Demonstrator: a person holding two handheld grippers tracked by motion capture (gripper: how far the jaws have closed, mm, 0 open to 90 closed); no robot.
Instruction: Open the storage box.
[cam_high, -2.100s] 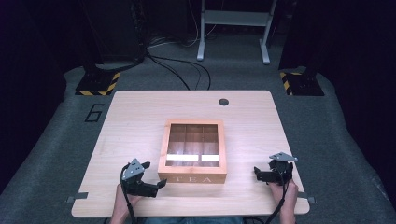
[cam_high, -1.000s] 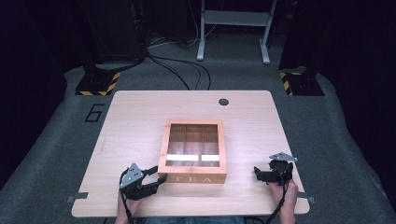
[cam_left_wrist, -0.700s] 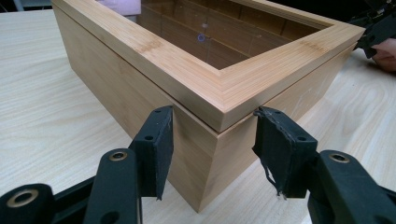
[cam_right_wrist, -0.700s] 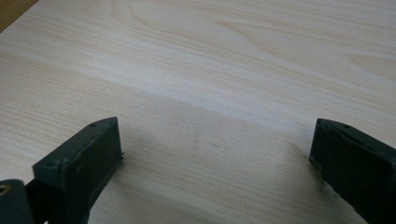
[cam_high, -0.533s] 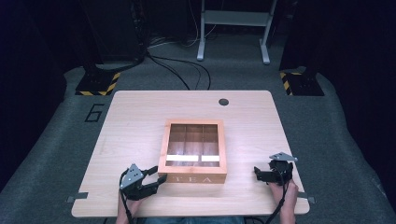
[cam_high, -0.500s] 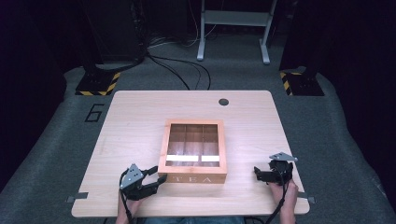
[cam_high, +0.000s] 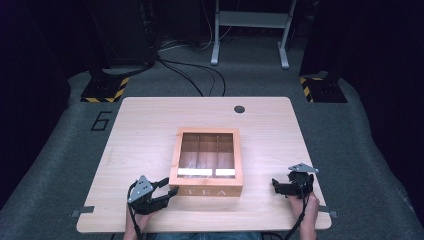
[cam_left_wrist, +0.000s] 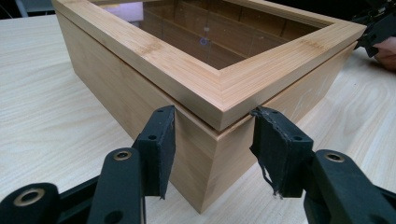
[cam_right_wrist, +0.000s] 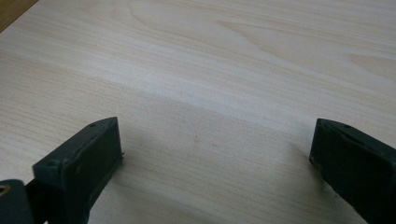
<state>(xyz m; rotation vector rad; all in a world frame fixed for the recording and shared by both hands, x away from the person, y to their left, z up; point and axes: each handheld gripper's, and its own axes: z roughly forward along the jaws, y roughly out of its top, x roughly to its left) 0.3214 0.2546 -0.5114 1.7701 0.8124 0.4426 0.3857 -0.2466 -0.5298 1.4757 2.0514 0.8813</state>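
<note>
Your left gripper (cam_left_wrist: 212, 135) stands partly open, its jaws straddling the near-left corner of the tea box (cam_high: 207, 161), level with the seam under the lid (cam_left_wrist: 219, 74). One pad looks to be touching the side wall and the other sits just off the front face, though the angle makes contact hard to judge. The box lies straight ahead of that tool, shut, with a glass pane showing the dividers inside.

Your right gripper (cam_high: 291, 187) rests wide open and empty, low over bare table (cam_right_wrist: 224, 70), with the box well off to its left.

What could go wrong: a corner is a poor thing to pinch. The two faces meet at an angle, so as you close, the pads will likely slide off toward you instead of biting. If you push up on the lid from here, the whole box may lift or skid away, since nothing holds its base. Catching the seam with only one pad could twist the lid on its hinges.

Nothing blocks either tool. A round grommet (cam_high: 239, 109) sits in the table far beyond the box, and the right hand (cam_left_wrist: 385, 51) shows past the box's far corner.
</note>
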